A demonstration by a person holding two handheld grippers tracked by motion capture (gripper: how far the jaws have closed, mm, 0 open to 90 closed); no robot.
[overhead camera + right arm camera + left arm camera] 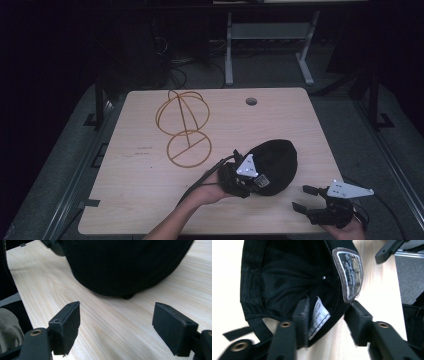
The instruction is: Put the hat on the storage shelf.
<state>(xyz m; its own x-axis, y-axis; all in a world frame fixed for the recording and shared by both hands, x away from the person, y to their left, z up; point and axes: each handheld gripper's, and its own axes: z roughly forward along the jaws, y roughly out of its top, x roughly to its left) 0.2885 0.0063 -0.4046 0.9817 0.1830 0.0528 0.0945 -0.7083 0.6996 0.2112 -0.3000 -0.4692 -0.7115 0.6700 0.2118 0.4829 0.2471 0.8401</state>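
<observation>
While left gripper fingers straddle one black cap rim, unclenched, right gripper gapes empty; one wire stand.

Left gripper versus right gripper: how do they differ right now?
The left gripper is at the black cap, one jaw inside the cap's edge by the white label; the right gripper holds nothing. The left's jaws are partly closed around the fabric, while the right's stand wide apart over bare table. Both point toward the cap.

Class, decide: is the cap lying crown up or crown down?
Crown down. The cap shows its inside and label, and its top button touches the table.
</observation>
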